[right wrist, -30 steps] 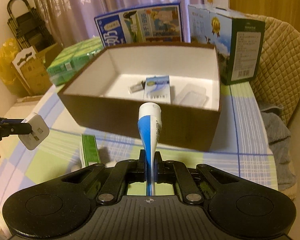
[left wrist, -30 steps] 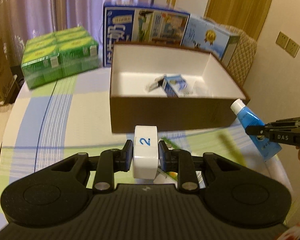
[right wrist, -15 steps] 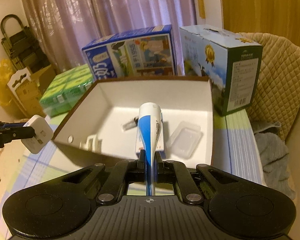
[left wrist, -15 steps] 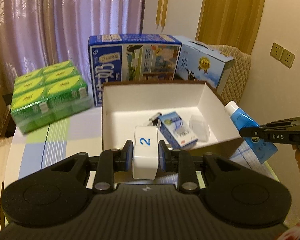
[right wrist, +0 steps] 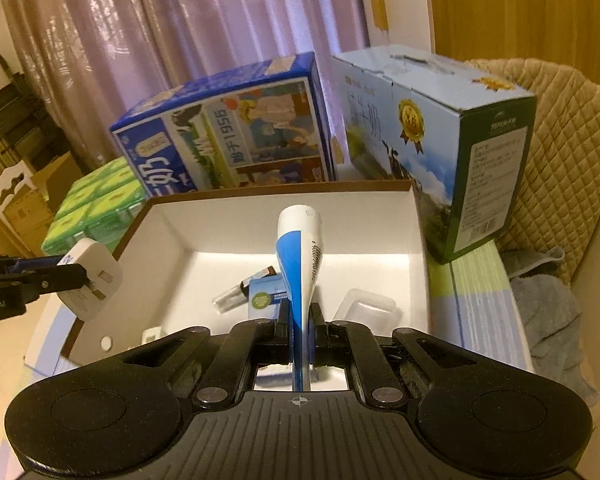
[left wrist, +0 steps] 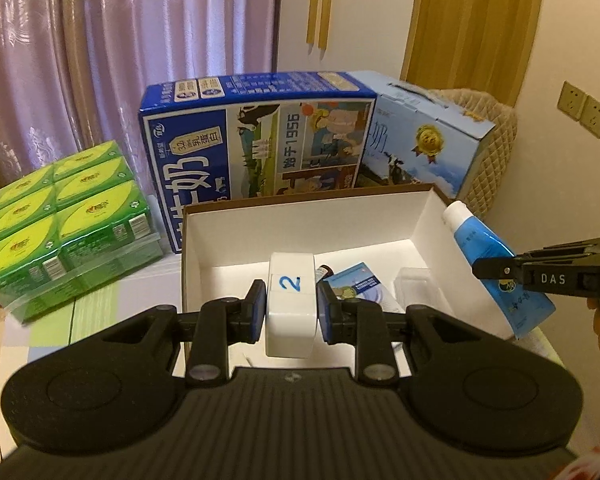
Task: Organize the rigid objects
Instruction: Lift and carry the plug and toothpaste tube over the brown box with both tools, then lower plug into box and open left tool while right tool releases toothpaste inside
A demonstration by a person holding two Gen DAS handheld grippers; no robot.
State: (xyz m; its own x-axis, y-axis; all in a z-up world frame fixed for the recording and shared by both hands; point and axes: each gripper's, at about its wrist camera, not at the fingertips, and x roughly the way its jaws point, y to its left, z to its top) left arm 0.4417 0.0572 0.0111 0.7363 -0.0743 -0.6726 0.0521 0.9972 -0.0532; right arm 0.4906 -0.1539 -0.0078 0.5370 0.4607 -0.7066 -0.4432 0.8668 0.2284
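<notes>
I've got both tongs over the open box (left wrist: 300,216), the charger (left wrist: 290,304) left of the tube (left wrist: 496,276). Inside lie a small carton (left wrist: 356,284), a vial (right wrist: 230,298) and a clear case (right wrist: 366,306). Two milk cartons (left wrist: 260,152) stand behind, drink packs (left wrist: 68,224) left.

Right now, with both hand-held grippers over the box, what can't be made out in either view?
- Box near floor: both views, hidden by the gripper bodies.
- Dark-capped item: mostly behind the small blue carton; type unclear.
- White charger prongs: left view, facing away.
- Blue tube print: too small and blurred.
- Tabletop in front of the box: hidden in both views.
</notes>
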